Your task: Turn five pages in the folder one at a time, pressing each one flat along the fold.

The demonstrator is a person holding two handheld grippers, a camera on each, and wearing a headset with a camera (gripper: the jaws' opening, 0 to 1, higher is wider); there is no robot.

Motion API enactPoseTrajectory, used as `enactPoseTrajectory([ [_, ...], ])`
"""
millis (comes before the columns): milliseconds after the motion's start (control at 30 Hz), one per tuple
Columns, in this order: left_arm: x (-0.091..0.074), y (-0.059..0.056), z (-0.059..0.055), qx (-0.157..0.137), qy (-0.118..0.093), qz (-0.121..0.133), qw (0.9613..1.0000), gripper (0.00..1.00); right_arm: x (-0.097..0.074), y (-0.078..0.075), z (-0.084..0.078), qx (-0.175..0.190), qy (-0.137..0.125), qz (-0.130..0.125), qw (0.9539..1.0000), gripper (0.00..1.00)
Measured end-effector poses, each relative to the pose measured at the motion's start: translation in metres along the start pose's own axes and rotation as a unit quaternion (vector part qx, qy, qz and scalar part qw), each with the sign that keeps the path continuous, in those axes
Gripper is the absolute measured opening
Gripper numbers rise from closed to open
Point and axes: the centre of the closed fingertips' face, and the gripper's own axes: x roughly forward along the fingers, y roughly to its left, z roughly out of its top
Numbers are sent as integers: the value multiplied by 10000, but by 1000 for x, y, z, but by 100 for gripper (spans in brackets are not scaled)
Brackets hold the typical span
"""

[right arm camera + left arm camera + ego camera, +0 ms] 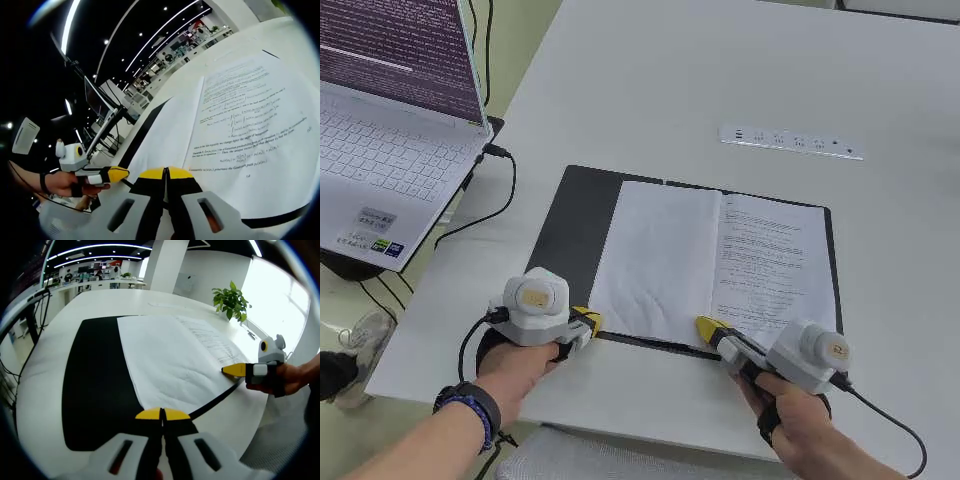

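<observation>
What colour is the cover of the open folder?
The flat folder cover is black, best seen in the left gripper view.

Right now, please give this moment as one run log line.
folder open on table | left gripper shut, by blank page bottom corner | right gripper shut, by printed page bottom edge

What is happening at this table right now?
A person holds a hand-held gripper in each hand at the near edge of an open black folder. The left hand-held gripper and the right hand-held gripper are both shut and hold nothing. The folder lies flat, a blank page on the left, a printed page on the right.
</observation>
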Motion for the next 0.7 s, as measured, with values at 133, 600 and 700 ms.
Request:
enactPoseTrajectory([
  [133, 0, 0, 0, -14, 12, -2, 10000, 0, -2, 1, -2, 66, -9, -3, 10000, 0],
  [600, 0, 0, 1, -172, 134, 188, 9996, 0, -13, 6, -12, 240, 169, 1, 9996, 0],
  [700, 0, 0, 1, -420, 153, 276, 9986, 0, -15, 7, -14, 268, 246, -10, 9993, 0],
])
